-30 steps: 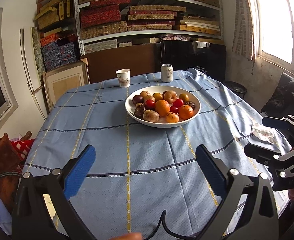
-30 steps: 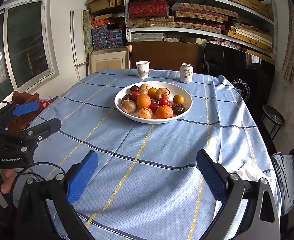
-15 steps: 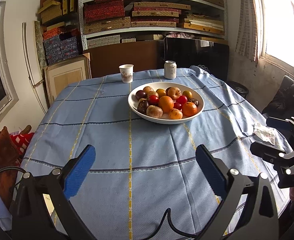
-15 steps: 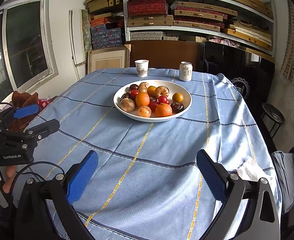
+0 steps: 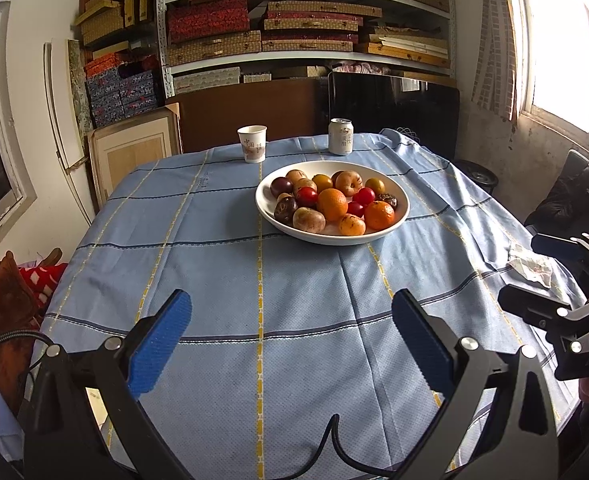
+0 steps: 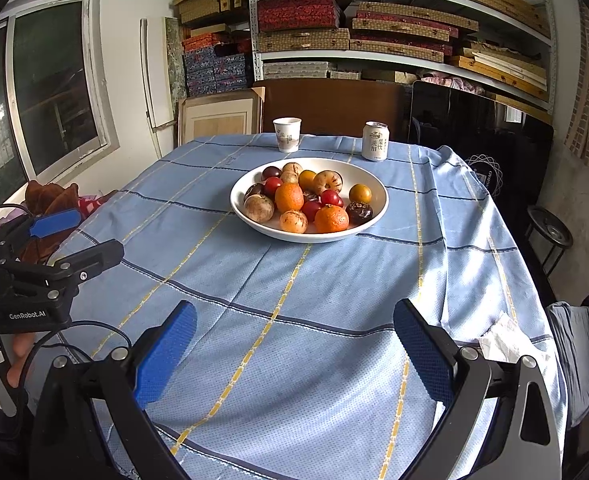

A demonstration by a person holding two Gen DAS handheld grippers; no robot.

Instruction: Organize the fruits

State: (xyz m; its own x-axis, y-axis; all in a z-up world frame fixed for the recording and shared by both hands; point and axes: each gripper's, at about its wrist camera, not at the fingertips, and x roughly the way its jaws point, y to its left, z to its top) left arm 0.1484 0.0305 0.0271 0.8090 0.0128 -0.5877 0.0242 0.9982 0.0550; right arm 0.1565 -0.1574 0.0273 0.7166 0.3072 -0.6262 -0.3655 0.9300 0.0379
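Observation:
A white bowl (image 5: pixel 401 205) (image 6: pixel 378 194) stands in the middle of the blue-clothed table, filled with several fruits: oranges (image 5: pixel 331 204) (image 6: pixel 331 219), red tomatoes (image 5: pixel 306 196), dark plums (image 5: pixel 281 186) and brown fruits (image 6: pixel 259 208). My left gripper (image 5: pixel 290 336) is open and empty, low over the near part of the table, well short of the bowl. My right gripper (image 6: pixel 294 338) is open and empty, likewise near the front. Each gripper shows at the other view's edge.
A paper cup (image 5: pixel 252 143) (image 6: pixel 287 134) and a drink can (image 5: pixel 340 136) (image 6: pixel 375 141) stand behind the bowl. A crumpled tissue (image 5: pixel 531 266) (image 6: pixel 506 340) lies at the table's right edge. Shelves of boxes line the back wall.
Both grippers have stayed open. The left view has tilted up and drawn slightly toward the bowl; the right view has barely shifted.

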